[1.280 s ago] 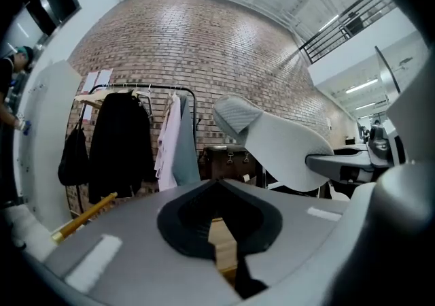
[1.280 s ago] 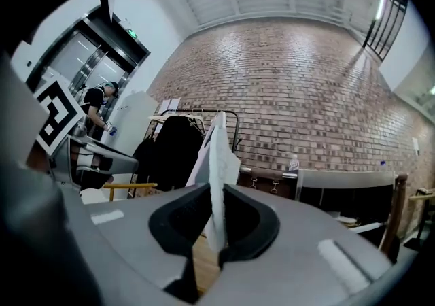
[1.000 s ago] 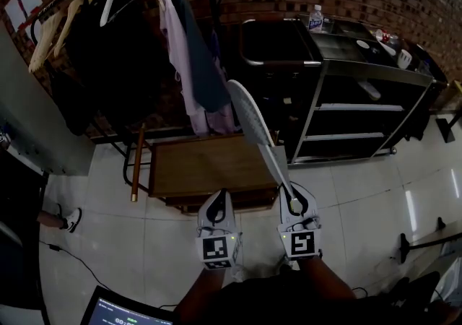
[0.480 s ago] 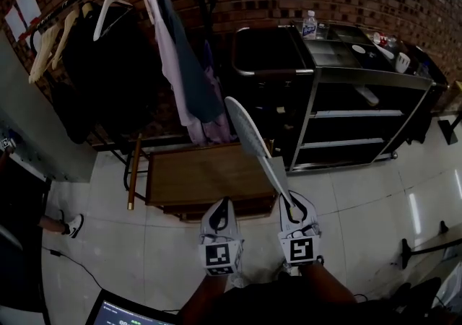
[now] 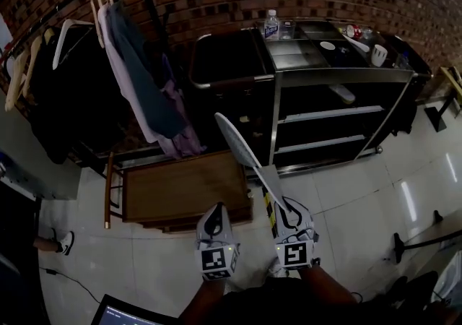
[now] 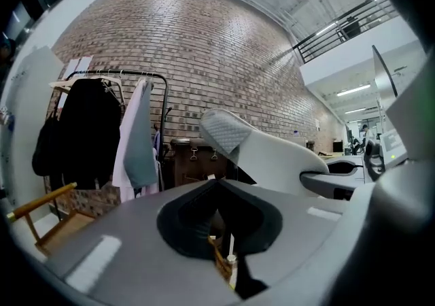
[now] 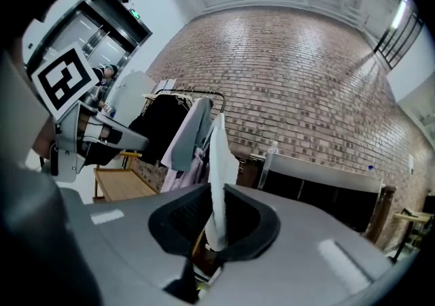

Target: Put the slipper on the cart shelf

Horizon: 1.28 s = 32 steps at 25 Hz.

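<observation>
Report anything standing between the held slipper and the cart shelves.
Nothing visible does. Only tiled floor lies between the slipper, clamped in the right gripper, and the cart shelves. The wooden table sits to the left.

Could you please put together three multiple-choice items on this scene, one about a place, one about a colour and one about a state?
1. Where on the cart does the water bottle stand?
A. on the lowest shelf
B. on the top
C. on the middle shelf

2. What colour is the slipper?
A. red
B. black
C. white

3. What is the state of the right gripper?
A. its fingers are shut on the slipper
B. it is open and empty
C. it rests on a cart shelf

Answers:
1 B: the head view shows the bottle upright on the cart's top.
2 C: it looks white in the head view and in the right gripper view.
3 A: the right gripper view shows the slipper pinched between the fingers.
</observation>
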Each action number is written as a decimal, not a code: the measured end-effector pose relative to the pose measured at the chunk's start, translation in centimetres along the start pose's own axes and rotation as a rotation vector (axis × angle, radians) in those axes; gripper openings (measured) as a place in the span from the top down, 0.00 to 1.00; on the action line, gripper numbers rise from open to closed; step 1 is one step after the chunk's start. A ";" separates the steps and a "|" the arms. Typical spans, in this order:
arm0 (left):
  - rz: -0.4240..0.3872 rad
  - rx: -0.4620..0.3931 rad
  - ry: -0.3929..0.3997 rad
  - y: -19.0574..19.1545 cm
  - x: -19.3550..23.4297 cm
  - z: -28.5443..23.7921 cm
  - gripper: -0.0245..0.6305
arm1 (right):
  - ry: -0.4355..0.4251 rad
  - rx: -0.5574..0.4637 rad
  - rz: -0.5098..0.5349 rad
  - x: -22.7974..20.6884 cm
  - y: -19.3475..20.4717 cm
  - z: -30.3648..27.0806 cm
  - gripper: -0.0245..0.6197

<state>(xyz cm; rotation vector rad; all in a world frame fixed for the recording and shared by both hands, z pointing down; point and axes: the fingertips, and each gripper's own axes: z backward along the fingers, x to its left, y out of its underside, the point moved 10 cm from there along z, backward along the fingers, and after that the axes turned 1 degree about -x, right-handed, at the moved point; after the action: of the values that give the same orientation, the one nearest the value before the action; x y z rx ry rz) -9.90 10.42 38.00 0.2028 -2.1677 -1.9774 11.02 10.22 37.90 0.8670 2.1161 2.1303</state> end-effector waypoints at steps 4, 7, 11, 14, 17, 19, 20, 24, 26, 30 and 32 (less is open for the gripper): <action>0.015 -0.005 0.010 0.1 -3.1 -2.9 0.94 | 0.005 0.008 0.059 -3.3 1.4 0.2 0.90; 0.016 -0.013 0.016 0.1 -5.2 -4.5 0.94 | 0.012 0.007 0.062 -5.6 2.6 0.3 0.90; 0.016 -0.028 0.010 -0.2 -7.3 -6.1 0.94 | 0.033 0.010 0.057 -8.6 3.9 0.5 0.90; 0.013 -0.032 0.012 -0.1 -8.5 -6.8 0.94 | 0.047 0.026 0.064 -10.3 4.9 0.8 0.90; 0.015 -0.023 0.016 0.5 -9.3 -7.8 0.94 | 0.063 0.049 0.075 -11.7 6.2 0.9 0.90; 0.019 -0.013 0.016 1.0 -9.5 -8.6 0.94 | 0.073 0.069 0.083 -12.5 7.0 0.8 0.90; 0.021 -0.005 0.016 1.3 -9.6 -9.0 0.94 | 0.077 0.080 0.086 -12.8 7.4 0.6 0.90; 0.033 0.011 0.028 2.1 -10.7 -11.7 0.94 | 0.082 0.115 0.090 -14.5 9.1 -0.5 0.90; 0.029 0.013 0.036 2.3 -10.9 -13.4 0.94 | 0.073 0.138 0.087 -15.3 10.0 -1.3 0.90; 0.030 0.022 0.041 2.7 -11.4 -17.2 0.94 | 0.064 0.163 0.073 -17.2 11.8 -3.0 0.90; 0.037 0.024 0.049 3.0 -12.0 -19.3 0.94 | 0.059 0.192 0.075 -18.5 12.9 -3.6 0.90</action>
<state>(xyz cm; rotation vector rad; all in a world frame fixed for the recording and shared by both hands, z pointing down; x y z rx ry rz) 6.48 -5.14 41.92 0.2107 -2.1506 -1.9073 29.95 -1.33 43.28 0.9228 2.3870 2.0354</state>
